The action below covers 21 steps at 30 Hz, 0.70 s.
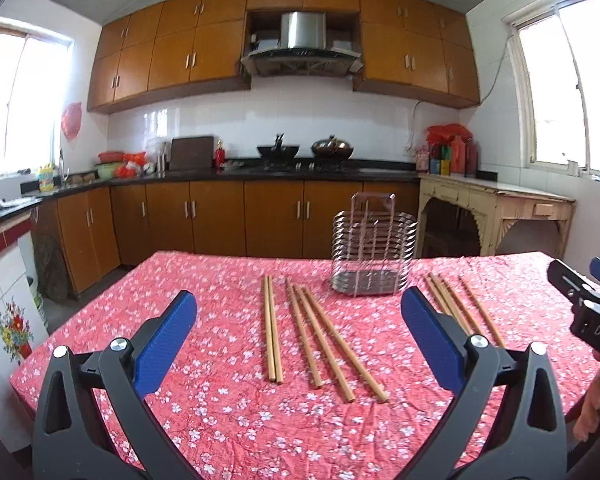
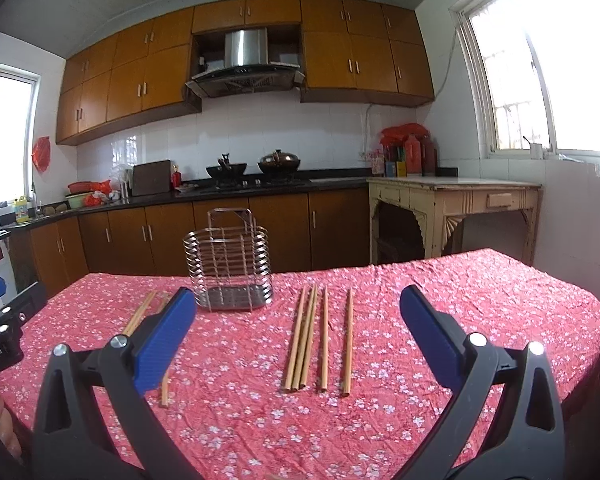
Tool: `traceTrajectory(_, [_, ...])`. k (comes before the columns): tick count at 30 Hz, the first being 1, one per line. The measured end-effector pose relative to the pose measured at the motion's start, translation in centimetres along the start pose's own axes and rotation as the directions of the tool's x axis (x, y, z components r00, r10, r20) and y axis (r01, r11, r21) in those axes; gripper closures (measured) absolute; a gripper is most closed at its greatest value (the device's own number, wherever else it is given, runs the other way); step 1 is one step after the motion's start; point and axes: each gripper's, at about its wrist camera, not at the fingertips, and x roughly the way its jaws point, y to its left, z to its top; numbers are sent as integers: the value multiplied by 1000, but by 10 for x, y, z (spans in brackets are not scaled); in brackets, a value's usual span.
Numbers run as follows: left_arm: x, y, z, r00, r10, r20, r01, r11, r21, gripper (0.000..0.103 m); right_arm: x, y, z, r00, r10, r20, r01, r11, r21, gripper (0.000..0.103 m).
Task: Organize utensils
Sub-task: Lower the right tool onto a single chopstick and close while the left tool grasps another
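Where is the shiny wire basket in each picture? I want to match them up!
Left wrist view: the wire basket stands right of centre at the table's far side, between two bunches of chopsticks.
Right wrist view: the wire basket stands left of centre, beyond the left blue finger.
Shared landmark: the range hood on the back wall, above the basket in both views.

The chopsticks (image 1: 273, 330) look like pale matt wood. The utensil holder (image 1: 372, 258) is shiny metal wire. Creased floral cloth (image 1: 220, 412) covers the worktop. Each hand-held gripper's pads (image 1: 432, 336) are ribbed blue plastic on matt black arms.
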Motion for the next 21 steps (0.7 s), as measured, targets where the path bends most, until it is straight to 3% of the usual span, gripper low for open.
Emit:
traceTrajectory(5, [36, 13, -7, 990, 55, -132, -57, 998, -13, 2, 45, -24, -8, 980, -62, -189, 72, 996, 50, 4])
traceTrajectory(8, [53, 24, -11, 977, 47, -206, -53, 998, -27, 2, 71, -41, -18, 949, -87, -304, 113, 991, 71, 4])
traceTrajectory(12, [75, 42, -16, 958, 24, -285, -45, 997, -69, 2, 98, -65, -24, 903, -63, -425, 135, 981, 142, 5])
traceTrajectory(17, [97, 55, -18, 925, 30, -378, -58, 996, -61, 2, 130, -70, -28, 855, -45, -517, 132, 982, 132, 58])
traceTrajectory(21, [108, 64, -22, 902, -14, -431, -33, 994, -102, 3, 151, -60, -36, 818, -3, -575, 93, 988, 126, 72])
